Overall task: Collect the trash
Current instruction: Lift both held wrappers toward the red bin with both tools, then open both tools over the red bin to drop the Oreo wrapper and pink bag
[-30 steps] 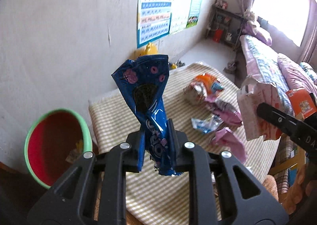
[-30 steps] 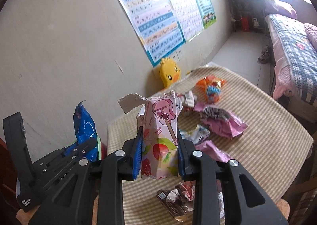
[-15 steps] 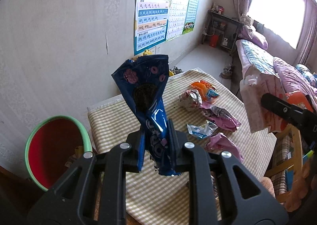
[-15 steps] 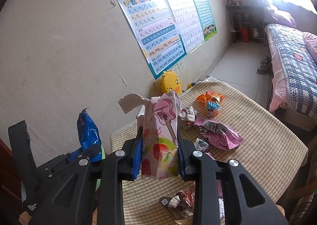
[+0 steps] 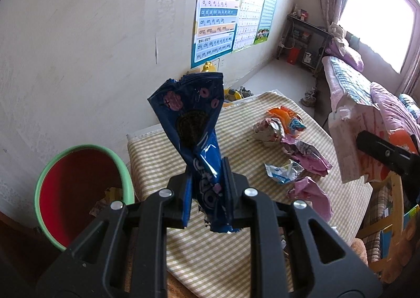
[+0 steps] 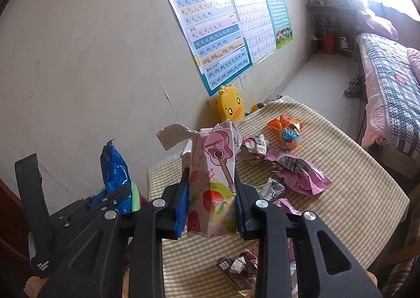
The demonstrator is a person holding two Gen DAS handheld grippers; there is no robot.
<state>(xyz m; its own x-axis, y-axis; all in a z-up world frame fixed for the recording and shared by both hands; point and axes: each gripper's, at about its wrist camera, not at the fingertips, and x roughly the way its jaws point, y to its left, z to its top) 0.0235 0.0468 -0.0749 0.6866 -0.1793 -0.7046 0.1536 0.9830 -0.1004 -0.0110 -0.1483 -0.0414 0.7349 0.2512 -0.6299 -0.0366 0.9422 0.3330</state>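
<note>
1. The room was a bedroom with a pale plaster wall [image 6: 78, 61], a bright window [image 5: 378, 22] at the far end, and a bed [image 6: 388, 72] with a checked quilt along one side.
2. Three learning posters [image 6: 218, 35] hung side by side on the wall, and a dark shelf [image 5: 304, 40] stood in the far corner.
3. A table under a yellow-and-white checked cloth [image 6: 354, 187] stood against the wall, with a yellow duck toy [image 6: 231, 106] behind its far edge.
4. A red bin with a green rim [image 5: 78, 193] sat beside the table's near corner, with some scraps visible at its bottom.
5. Loose wrappers lay on the cloth: an orange packet [image 5: 287, 119], a crumpled silver wrapper [image 5: 267, 131], a pink wrapper [image 6: 299, 169], a small blue-and-white wrapper [image 5: 282, 173] and another pink scrap [image 5: 312, 195].
6. The left gripper [image 5: 207, 198] was clamped on a blue cookie wrapper [image 5: 194, 130], which stood upright above the table's near edge, close to the bin.
7. The right gripper [image 6: 211, 206] was clamped on a pink carton [image 6: 215, 166] printed with a guitar, its top torn open, held upright over the near part of the table.
8. A dark wrapper [image 6: 239, 269] lay on the cloth just below the right gripper.
</note>
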